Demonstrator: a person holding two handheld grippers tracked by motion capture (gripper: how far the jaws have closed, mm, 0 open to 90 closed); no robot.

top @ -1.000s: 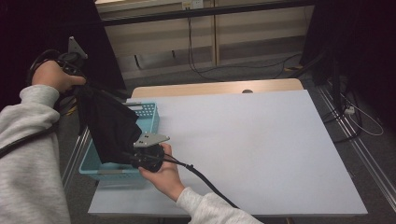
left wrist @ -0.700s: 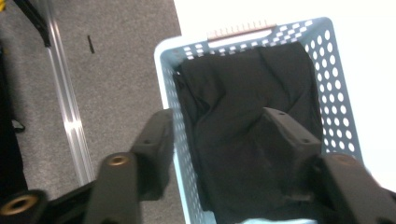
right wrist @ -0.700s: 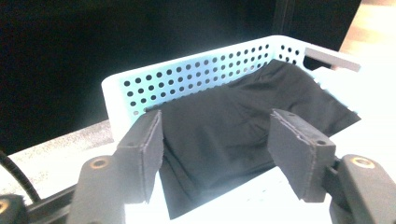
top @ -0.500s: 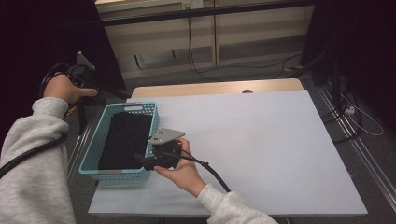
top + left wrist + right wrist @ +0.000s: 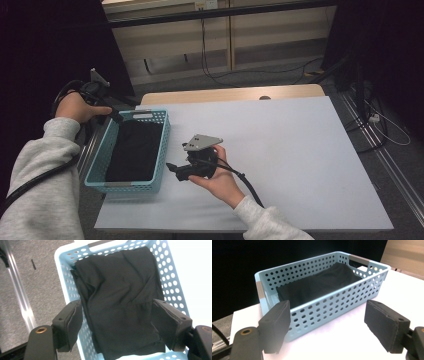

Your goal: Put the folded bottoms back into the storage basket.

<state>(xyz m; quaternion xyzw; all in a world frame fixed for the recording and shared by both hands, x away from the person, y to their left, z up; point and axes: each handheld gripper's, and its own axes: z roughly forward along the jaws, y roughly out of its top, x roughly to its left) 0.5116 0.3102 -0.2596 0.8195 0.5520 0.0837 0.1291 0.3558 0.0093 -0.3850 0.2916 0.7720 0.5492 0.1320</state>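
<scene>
While the folded black cloth (image 5: 134, 150) lies flat inside the light-blue perforated plastic basket (image 5: 161, 145), both claws hang spread with nothing between their pads, their jaws having just been opening. The basket sits at the left edge of the white table (image 5: 300, 150), its long side running along that edge and its near end short of the near left corner. The left claw (image 5: 117, 322) hovers above the basket, off the far left corner, looking down on the cloth. The right claw (image 5: 172, 170) rests low over the table just beside the basket's right wall, apart from it. From that wall to the right edge the white top lies bare, as does the strip along the far edge.
</scene>
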